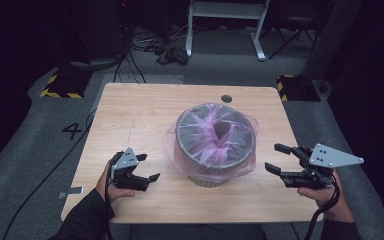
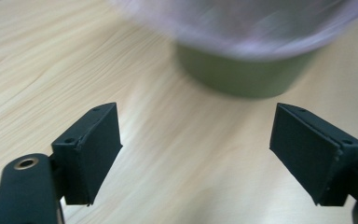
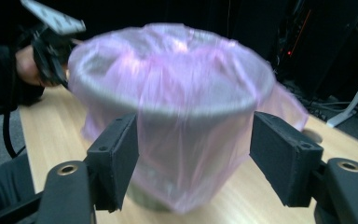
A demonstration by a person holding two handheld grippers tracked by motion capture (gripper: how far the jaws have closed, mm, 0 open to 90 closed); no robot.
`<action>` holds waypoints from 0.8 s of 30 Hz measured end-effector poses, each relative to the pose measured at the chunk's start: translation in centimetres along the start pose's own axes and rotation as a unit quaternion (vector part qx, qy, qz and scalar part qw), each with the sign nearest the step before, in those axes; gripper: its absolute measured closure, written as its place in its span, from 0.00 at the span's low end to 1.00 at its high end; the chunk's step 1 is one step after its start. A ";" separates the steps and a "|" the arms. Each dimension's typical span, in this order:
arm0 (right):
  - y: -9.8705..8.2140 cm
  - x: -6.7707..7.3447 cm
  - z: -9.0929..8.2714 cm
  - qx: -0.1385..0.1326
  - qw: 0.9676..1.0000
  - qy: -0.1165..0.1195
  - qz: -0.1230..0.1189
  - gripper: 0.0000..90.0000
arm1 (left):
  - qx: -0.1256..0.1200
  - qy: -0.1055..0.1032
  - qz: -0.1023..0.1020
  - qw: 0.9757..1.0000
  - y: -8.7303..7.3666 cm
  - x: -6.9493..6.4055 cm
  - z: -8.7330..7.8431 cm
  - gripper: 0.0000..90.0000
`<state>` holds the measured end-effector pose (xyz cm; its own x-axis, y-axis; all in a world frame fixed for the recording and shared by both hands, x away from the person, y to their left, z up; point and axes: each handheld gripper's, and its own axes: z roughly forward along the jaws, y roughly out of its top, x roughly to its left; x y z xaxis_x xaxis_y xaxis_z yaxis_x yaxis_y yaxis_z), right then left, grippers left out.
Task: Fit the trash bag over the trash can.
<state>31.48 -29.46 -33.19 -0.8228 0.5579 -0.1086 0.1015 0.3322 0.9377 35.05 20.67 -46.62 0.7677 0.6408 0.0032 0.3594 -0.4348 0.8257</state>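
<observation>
A round grey-green bin (image 1: 207,176) stands in the middle of the wooden table (image 1: 135,115), lined with a thin pink plastic bag (image 1: 215,135) that drapes over its rim and down its sides. My left gripper (image 1: 147,167) is to the bin's left, low over the table, open with nothing between its jaws; the left gripper view shows the bin's base (image 2: 242,74) ahead. My right gripper (image 1: 277,159) is off the bin's right side, open and apart from it; in the right gripper view the bagged bin (image 3: 177,116) stands beyond the jaws, with the other gripper (image 3: 51,42) behind it.
A dark round grommet hole (image 1: 226,98) sits near the table's far edge. Beyond the table lie cables (image 1: 172,52), a white frame's legs (image 1: 225,25) and yellow-black weighted bases (image 1: 60,85) on the grey floor.
</observation>
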 end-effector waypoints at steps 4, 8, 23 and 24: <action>2.3 -0.1 1.6 0.011 1.000 -0.002 -0.015 0.35 | 0.034 0.020 -0.007 0.999 -0.9 1.0 1.5 0.20; 4.3 -0.2 3.9 0.033 0.999 0.007 -0.029 0.35 | 0.046 0.013 -0.020 0.999 -1.3 1.6 2.2 0.20; 7.5 -1.6 12.9 0.164 0.986 0.022 -0.035 0.36 | 0.087 0.004 -0.001 0.996 -2.1 1.9 3.5 0.19; 7.5 -1.6 13.4 0.174 0.984 0.028 -0.037 0.36 | 0.087 0.003 -0.001 0.996 -2.1 1.9 3.5 0.19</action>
<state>41.00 -17.69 -30.43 -0.8636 0.4827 -0.1458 0.2164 0.6159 0.7575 37.63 20.65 -50.33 0.7639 0.6454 0.0051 0.4483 -0.5363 0.7151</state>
